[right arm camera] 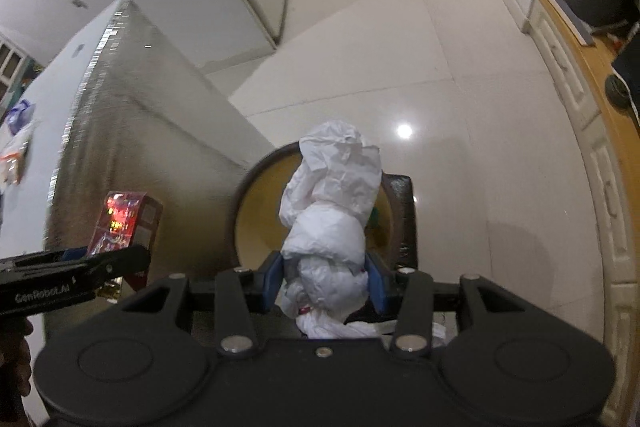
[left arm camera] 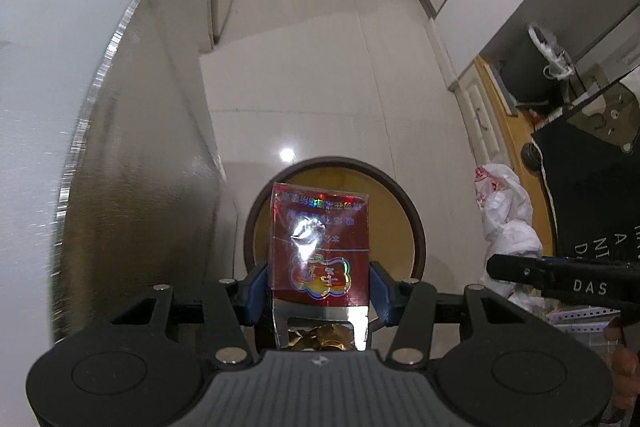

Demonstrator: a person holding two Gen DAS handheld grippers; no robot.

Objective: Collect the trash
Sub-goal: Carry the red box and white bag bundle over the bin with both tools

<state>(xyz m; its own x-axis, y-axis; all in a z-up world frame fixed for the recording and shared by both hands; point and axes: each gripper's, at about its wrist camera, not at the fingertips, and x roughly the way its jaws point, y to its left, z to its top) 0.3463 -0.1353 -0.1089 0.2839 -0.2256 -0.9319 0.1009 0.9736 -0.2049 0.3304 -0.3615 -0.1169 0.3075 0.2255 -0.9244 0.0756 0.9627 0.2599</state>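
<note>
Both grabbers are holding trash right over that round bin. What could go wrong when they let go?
1. The crumpled white plastic bag in the right gripper is bulky and overhangs the round bin's rim; it might catch there or spill out.
2. The red cigarette pack in the left gripper is open at one end, so foil could fall onto the floor.
3. Both grippers are close together and might bump.

The cigarette pack (left arm camera: 319,247) hangs above the bin (left arm camera: 416,227). The crumpled plastic bag (right arm camera: 332,211) hangs to its right, over the same bin. A cabinet (left arm camera: 120,167) stands left of the bin.
</note>
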